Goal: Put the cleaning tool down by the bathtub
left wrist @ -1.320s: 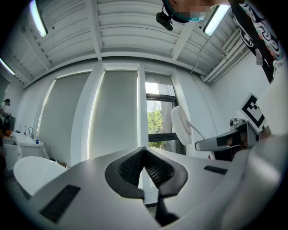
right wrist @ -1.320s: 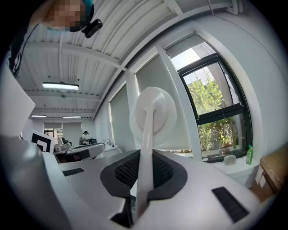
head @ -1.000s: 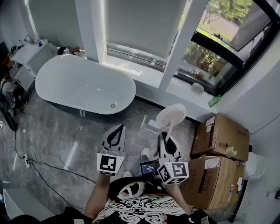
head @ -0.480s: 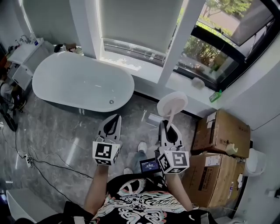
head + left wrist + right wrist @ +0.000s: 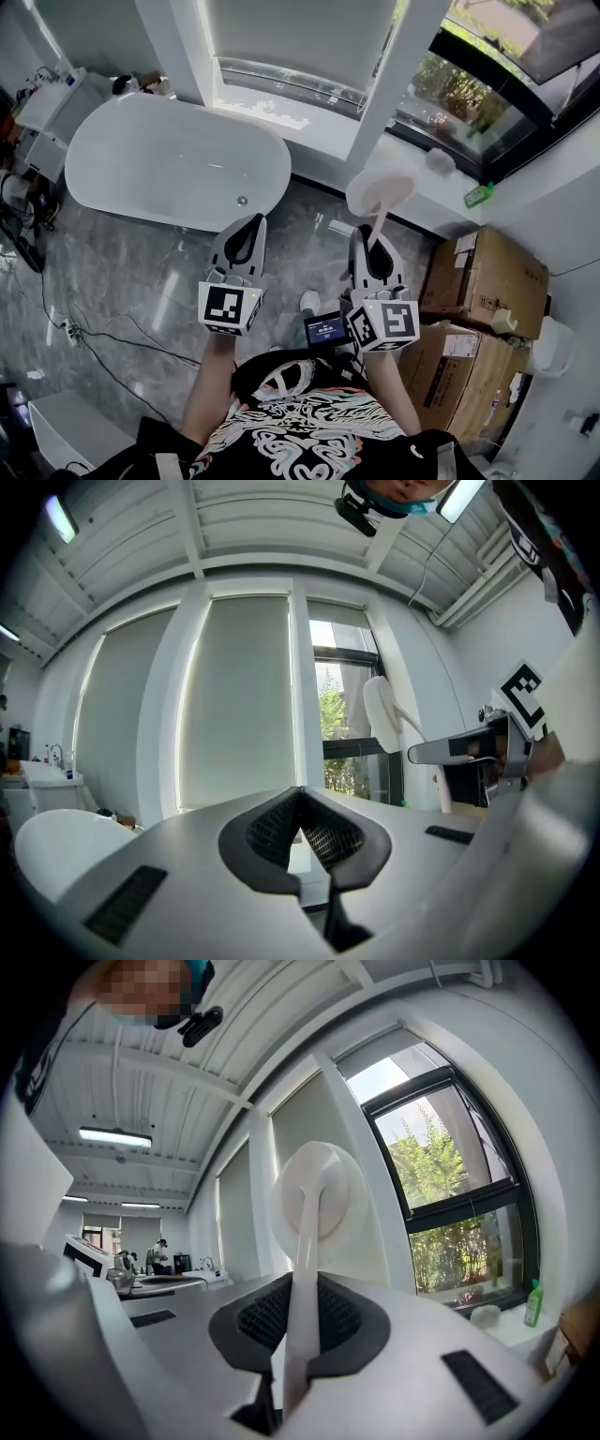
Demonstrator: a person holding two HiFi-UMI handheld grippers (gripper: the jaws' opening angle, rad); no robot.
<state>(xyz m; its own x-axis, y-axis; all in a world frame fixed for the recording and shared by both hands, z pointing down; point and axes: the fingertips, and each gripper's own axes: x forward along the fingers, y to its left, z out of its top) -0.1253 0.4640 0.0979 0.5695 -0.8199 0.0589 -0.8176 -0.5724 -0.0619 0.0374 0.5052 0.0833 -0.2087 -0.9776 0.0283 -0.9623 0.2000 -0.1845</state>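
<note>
Item 1, right gripper (image 5: 371, 242): I read its jaws clenched on the thin handle of the white cleaning tool (image 5: 381, 190). The tool's round head points up, and it is carried in the air above the grey floor (image 5: 141, 281).
Item 2, left gripper (image 5: 249, 225): jaws pressed together, nothing between them.
Item 3, bathtub (image 5: 169, 159): white, well apart from the tool.

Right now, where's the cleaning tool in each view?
Head view: cleaning tool right of centre, handle in the right tongs.
Left gripper view: cleaning tool right of centre, against the window.
Right gripper view: cleaning tool dead centre, handle clamped in the right tongs.
Shared landmark: the window with greenery.
</note>
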